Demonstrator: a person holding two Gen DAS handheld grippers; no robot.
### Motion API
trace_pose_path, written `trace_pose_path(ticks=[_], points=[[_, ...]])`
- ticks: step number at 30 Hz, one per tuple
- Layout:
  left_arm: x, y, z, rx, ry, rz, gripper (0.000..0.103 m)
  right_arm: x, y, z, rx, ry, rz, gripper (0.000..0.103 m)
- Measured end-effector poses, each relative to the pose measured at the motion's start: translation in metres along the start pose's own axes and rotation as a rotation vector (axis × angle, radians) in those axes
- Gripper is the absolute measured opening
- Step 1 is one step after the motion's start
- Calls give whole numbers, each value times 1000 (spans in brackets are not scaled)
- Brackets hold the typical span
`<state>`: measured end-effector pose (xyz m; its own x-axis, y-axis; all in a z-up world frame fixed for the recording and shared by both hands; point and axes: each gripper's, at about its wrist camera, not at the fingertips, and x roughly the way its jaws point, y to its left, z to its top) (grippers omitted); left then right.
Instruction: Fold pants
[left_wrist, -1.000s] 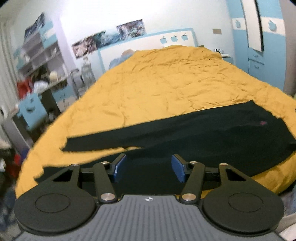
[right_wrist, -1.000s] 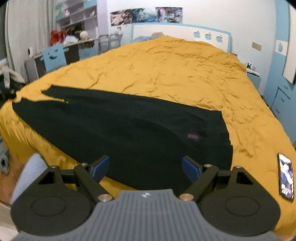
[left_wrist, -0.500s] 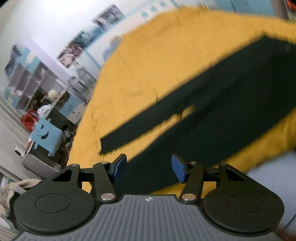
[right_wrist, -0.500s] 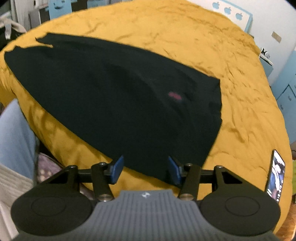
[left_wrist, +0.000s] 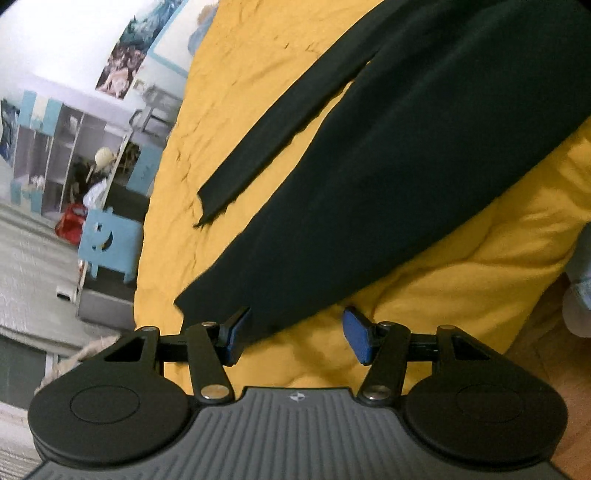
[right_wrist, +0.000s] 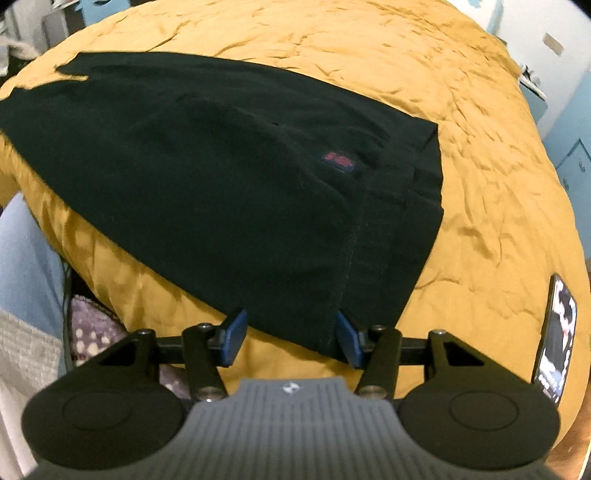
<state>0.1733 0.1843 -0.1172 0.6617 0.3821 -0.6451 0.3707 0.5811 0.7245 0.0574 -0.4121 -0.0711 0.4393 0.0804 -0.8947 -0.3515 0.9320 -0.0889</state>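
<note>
At the near edge of the rumpled mustard-yellow bedspread (right_wrist: 480, 110), where the flat black fabric pants (right_wrist: 221, 177) are spread, both spread-jawed tongs have been lowered within a second, the left gripper (left_wrist: 291, 334) at a leg hem, the right gripper (right_wrist: 290, 338) at the waistband corner, so grasping seems imminent.

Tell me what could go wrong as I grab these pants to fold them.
The phone lies on the yellow bedspread beside the waistband, so swinging the black pants over could drag it off. The near pants edge hangs over the bed's side; either open gripper, left or right, may pinch bedspread too.
</note>
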Motion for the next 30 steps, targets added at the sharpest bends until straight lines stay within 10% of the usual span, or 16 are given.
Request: trace_pose_path(ticks=[6, 13, 17, 30], points=[[2, 5, -5, -142, -1, -41, 58, -2, 12, -7, -137, 8, -9, 49], [-20, 12, -9, -445, -23, -33, 7, 13, 24, -15, -376, 36, -124, 35], [-34, 22, -3, -534, -24, -8, 2, 7, 25, -18, -458, -8, -139, 2], [-46, 77, 71, -630, -69, 110, 1, -45, -30, 64, -310, -234, -181, 0]])
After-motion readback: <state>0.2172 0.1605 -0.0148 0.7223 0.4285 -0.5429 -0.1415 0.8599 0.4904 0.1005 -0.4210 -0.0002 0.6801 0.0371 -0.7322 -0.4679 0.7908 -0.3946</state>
